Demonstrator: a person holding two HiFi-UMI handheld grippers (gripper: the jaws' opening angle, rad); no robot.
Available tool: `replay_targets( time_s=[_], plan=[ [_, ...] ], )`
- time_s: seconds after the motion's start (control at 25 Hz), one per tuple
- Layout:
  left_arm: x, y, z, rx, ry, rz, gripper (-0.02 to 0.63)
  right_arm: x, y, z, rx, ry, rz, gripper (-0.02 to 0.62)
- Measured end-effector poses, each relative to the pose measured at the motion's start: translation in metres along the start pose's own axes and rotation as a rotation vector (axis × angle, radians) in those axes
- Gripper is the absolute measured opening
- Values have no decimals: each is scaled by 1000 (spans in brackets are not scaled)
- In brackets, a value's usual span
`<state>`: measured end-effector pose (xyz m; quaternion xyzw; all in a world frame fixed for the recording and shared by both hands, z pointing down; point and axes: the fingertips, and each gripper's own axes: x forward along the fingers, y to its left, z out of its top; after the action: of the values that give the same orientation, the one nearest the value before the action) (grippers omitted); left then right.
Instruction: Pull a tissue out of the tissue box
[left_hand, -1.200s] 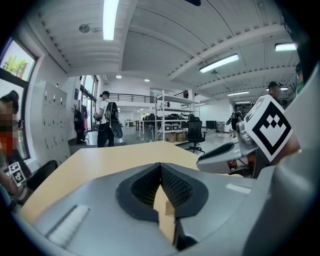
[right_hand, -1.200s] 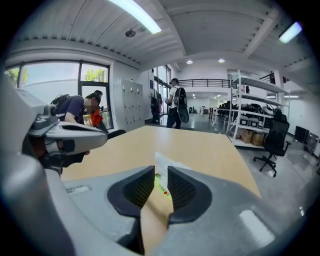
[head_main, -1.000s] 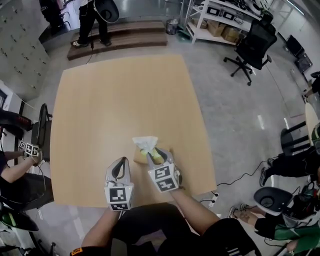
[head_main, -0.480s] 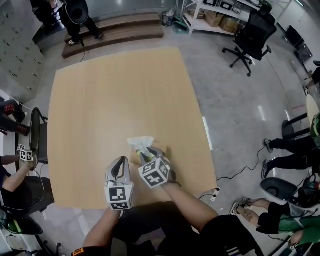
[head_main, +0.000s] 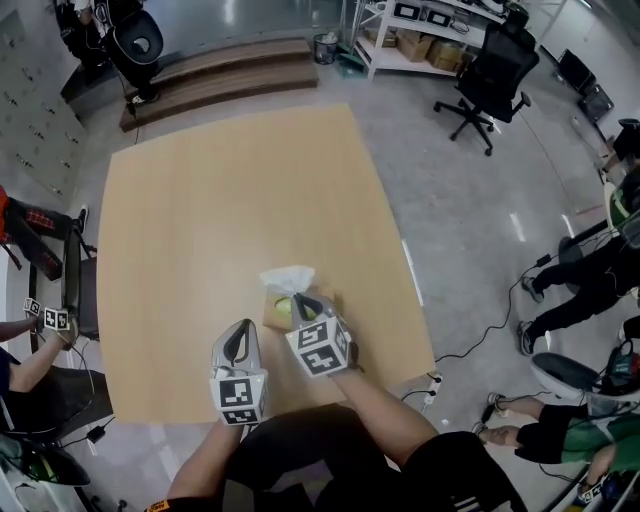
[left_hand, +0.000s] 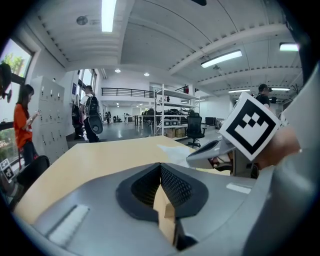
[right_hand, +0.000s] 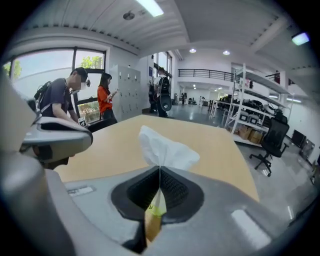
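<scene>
The tissue box (head_main: 280, 313), brown with a yellow-green top, sits near the front of the wooden table (head_main: 230, 200). A white tissue (head_main: 288, 278) sticks up from it. My right gripper (head_main: 303, 306) reaches over the box; its jaws have just been closing and now pinch the tissue (right_hand: 165, 150) at its base, and the right gripper (right_hand: 159, 172) is shut on it. My left gripper (head_main: 238, 342) hovers just left of the box, shut and empty. In its own view the left gripper (left_hand: 161, 167) shows jaws meeting, with the right gripper's finger (left_hand: 210, 152) beside it.
The table's front edge (head_main: 280, 400) runs close behind both grippers. A black office chair (head_main: 480, 95) and shelving (head_main: 420, 30) stand beyond the table's far right. People stand and sit around the room, one at the left edge (head_main: 40, 330).
The right gripper's jaws stood apart over the box top; now they are closed on the tissue's base. The left gripper has stayed put.
</scene>
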<state>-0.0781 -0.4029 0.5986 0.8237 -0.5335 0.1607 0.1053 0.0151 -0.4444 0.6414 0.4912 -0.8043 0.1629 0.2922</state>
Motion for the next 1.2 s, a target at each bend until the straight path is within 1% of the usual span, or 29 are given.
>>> replay_targets(
  time_s=[0.08, 0.28, 0.44, 0.56, 0.72, 0.88, 1.08, 1.2],
  plan=[
    [-2, 2, 1, -4, -8, -18, 19, -10, -4, 10, 31, -53, -29, -5],
    [-19, 10, 6, -2, -26, -54, 18, -36, 10, 22, 87, -144, -80, -5],
    [-22, 10, 12, 10, -56, -82, 18, -48, 17, 18, 98, -162, -105, -5],
    [-28, 13, 1, 21, -58, -113, 18, -53, 30, 14, 110, -168, -115, -5],
    [-46, 1, -5, 50, -69, -187, 18, -77, 50, -8, 153, -173, -156, -5],
    [-72, -14, -13, 79, -82, -241, 18, -109, 69, -31, 195, -192, -207, -5],
    [-130, -31, -26, 97, -86, -300, 18, -163, 106, -57, 239, -199, -270, -5],
    [-155, -35, -39, 84, -77, -330, 18, -186, 128, -74, 243, -178, -304, -5]
  ],
)
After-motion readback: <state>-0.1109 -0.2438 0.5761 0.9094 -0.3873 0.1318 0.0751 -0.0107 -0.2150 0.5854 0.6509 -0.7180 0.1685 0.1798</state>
